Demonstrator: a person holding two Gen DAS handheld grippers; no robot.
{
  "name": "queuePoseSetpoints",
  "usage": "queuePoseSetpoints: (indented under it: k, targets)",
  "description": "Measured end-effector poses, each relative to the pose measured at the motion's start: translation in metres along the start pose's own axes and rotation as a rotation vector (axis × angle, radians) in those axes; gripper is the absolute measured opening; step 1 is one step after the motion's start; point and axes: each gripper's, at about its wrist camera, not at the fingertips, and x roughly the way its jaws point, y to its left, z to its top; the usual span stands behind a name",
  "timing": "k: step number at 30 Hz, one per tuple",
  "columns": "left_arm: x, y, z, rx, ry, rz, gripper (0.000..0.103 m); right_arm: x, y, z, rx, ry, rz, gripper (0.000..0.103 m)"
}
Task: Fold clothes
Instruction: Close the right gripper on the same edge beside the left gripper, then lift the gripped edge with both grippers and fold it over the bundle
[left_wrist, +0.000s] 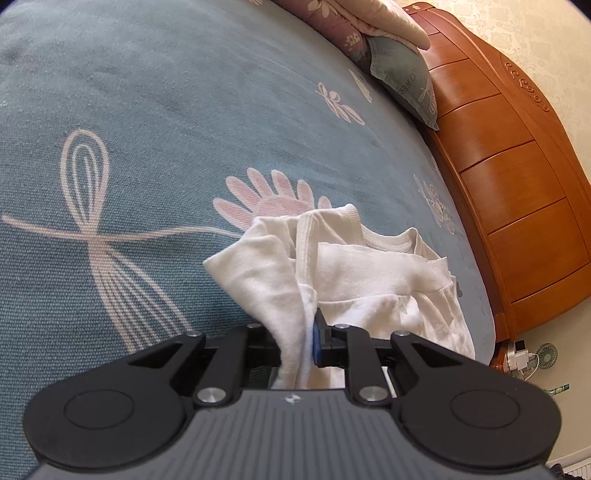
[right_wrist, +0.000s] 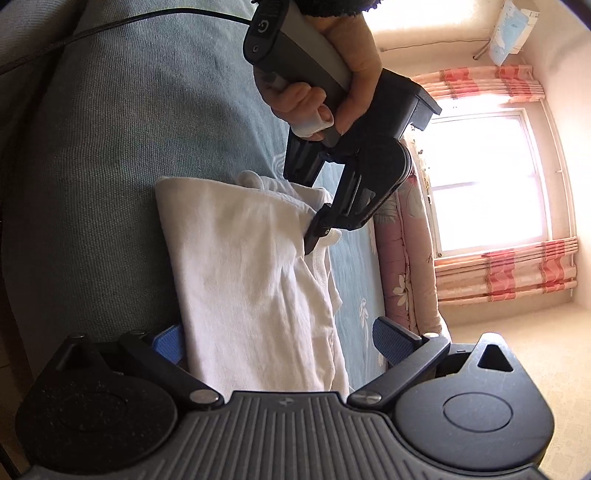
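A white garment (left_wrist: 351, 280) lies partly folded on the blue-green bedspread (left_wrist: 177, 110), its neckline turned toward the headboard. My left gripper (left_wrist: 308, 332) is shut on a bunched edge of it, and cloth hides the left finger. From the right wrist view the same garment (right_wrist: 243, 266) runs as a long folded strip. There a hand (right_wrist: 354, 55) holds the left gripper (right_wrist: 314, 234), pinching the cloth's far right edge. My right gripper (right_wrist: 280, 339) is open, blue pads (right_wrist: 395, 339) wide apart on either side of the strip's near end.
A wooden headboard (left_wrist: 517, 166) borders the bed on the right, with a grey-green pillow (left_wrist: 406, 77) against it. A rolled pink floral quilt (right_wrist: 399, 266) lies along the bed's far side under a bright window (right_wrist: 484, 184). A black cable (right_wrist: 110, 26) crosses the bedspread.
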Motion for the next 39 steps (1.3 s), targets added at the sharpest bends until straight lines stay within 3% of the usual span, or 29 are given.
queuePoseSetpoints:
  k: [9,12,15,17,19,30,39]
  targets:
    - [0.0,-0.001,0.0,-0.006,-0.001,0.01,0.018,0.006,-0.005,0.018,0.033,-0.037,0.049,0.098]
    - [0.0,-0.003,-0.001,-0.001,-0.003,0.017,0.018,0.002,-0.003,0.018,0.042,-0.04,0.103,0.074]
    - [0.0,-0.002,-0.001,-0.004,-0.004,0.012,0.018,-0.008,0.016,0.017,-0.003,-0.059,0.084,0.053]
    - [0.0,0.0,-0.001,-0.009,-0.004,0.005,0.018,-0.012,0.031,0.016,-0.035,-0.061,0.077,0.02]
    - [-0.001,0.0,-0.001,-0.01,-0.004,0.002,0.018,-0.015,0.046,0.015,-0.074,-0.061,0.064,0.008]
    - [-0.003,-0.008,-0.001,-0.029,-0.011,0.04,0.014,-0.024,0.017,0.009,0.082,-0.093,0.164,0.005]
    - [-0.009,-0.049,0.005,0.046,-0.003,0.192,0.011,-0.031,-0.026,-0.01,0.308,-0.128,0.218,0.005]
